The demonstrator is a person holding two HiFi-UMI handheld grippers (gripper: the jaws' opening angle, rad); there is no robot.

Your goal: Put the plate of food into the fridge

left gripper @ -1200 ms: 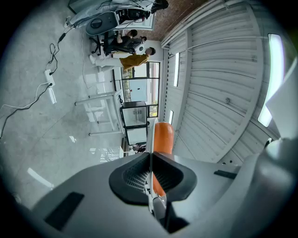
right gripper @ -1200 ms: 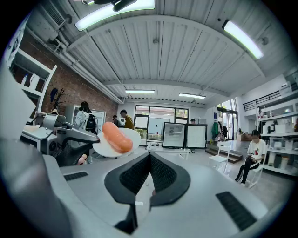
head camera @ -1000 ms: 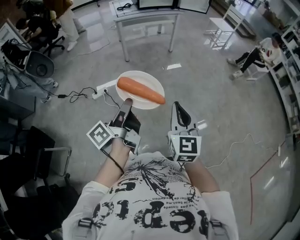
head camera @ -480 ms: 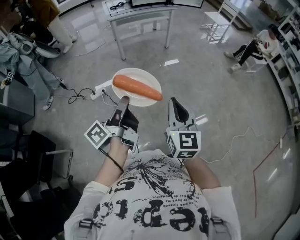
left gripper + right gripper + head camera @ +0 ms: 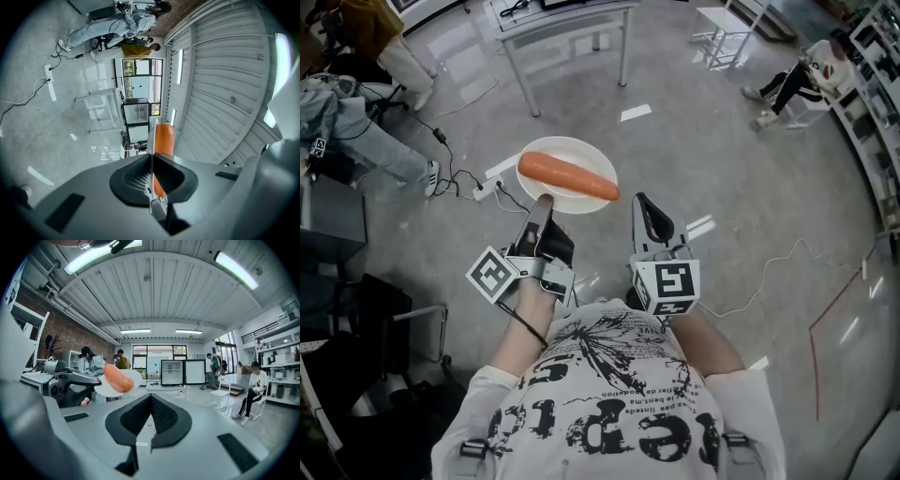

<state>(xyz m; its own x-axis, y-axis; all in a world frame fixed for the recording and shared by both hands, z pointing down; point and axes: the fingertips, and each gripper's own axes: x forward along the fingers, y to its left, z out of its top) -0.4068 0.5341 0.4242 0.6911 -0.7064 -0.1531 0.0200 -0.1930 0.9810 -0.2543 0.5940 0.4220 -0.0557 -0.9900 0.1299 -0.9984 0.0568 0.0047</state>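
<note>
Plate of food carried in mid-air, fridge not yet reached.
The left hand-held gripper was clamped on its rim at 6 o'clock, orange food lying across it; the right hand-held gripper was closed, empty. The fridge stood far off at 12 o'clock. Next, probably walking there and opening its door.

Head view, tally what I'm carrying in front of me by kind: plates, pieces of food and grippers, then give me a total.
plate: 1
orange food piece: 1
grippers: 2, the left gripper and the right gripper
Total: 4
</note>
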